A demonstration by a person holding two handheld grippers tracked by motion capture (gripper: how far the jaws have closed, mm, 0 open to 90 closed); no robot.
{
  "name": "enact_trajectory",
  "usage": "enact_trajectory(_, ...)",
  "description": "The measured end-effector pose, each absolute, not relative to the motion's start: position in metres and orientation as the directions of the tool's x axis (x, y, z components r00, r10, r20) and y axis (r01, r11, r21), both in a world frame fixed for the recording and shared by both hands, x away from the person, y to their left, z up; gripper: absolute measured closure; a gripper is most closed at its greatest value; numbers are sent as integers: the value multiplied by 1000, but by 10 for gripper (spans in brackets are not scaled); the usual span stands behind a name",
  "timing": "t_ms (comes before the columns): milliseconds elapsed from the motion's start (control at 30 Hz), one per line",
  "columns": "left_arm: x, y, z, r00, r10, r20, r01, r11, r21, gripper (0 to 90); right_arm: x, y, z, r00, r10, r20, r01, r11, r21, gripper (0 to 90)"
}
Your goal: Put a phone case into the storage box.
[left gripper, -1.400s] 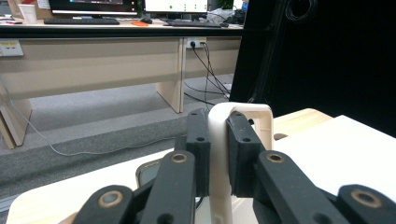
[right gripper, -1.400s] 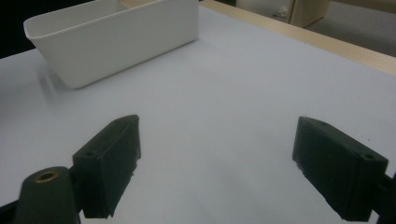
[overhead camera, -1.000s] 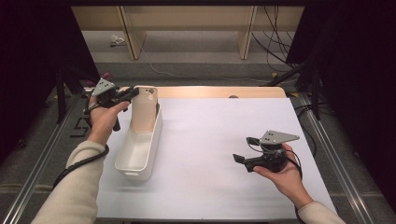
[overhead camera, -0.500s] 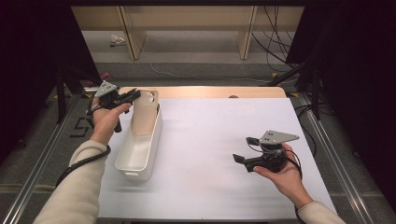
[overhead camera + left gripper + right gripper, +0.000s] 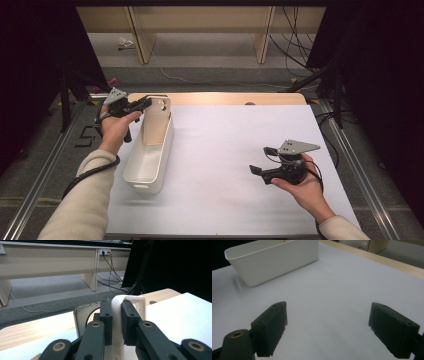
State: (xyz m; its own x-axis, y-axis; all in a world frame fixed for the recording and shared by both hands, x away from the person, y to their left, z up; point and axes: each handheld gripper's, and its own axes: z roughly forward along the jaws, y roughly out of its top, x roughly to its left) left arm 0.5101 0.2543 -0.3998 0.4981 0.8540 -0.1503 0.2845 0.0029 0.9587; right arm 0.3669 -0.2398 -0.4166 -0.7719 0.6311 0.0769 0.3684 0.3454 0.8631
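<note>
Left claw (image 5: pixel 142 104) clenched on the far rim of the long white plastic bin (image 5: pixel 148 172); right claw (image 5: pixel 262 160) released. Next we reposition the bin on the table (image 5: pixel 225 150).

Lab: black curtains (image 5: pixel 40 60), floor cables (image 5: pixel 295 30)

bin (image 5: pixel 150 162): plain white plastic, with a tan inside at the far end
left gripper (image 5: pixel 116 322): black jaws with brass-coloured pivot pins
right gripper (image 5: pixel 263 161): black too, with a grey plate on top
table (image 5: pixel 240 150): white sheet over light wood
sleeves (image 5: pixel 82 210): cream
</note>
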Motion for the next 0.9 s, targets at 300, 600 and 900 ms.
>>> enact_trajectory(300,513,258,-404,485,860,-156,292,8,956,807,367,-240,-417,-772,631,78,371,347,862,162)
enact_trajectory(600,515,258,-409,482,862,-155,303,2,953,807,367,-240,-417,-772,631,78,370,345,863,162)
enact_trajectory(900,518,258,-411,479,864,-156,310,0,951,806,367,-240,-417,-772,631,78,369,344,863,162)
